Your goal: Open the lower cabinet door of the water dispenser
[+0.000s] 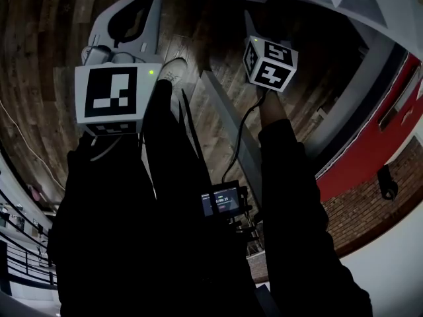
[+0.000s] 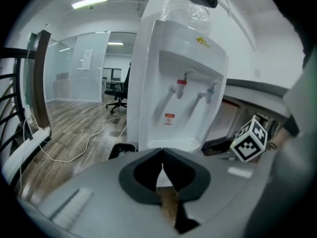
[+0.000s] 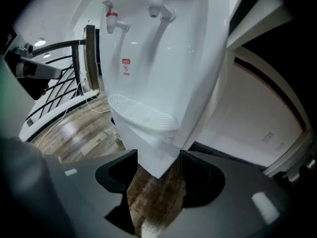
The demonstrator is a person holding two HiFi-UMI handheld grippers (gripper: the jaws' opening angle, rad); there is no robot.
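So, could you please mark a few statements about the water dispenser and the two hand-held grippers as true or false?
1. The left hand-held gripper has its jaws together, with nothing between them. True.
2. The right hand-held gripper is shut on the red tap. False: its jaws stand apart and grip nothing; the tap is well above them.
3. The water dispenser is black. False: its body is white.
4. The floor is wooden planks. True.
5. A black office chair stands in the background of the left gripper view. True.
6. The water dispenser has three taps. False: only two show.
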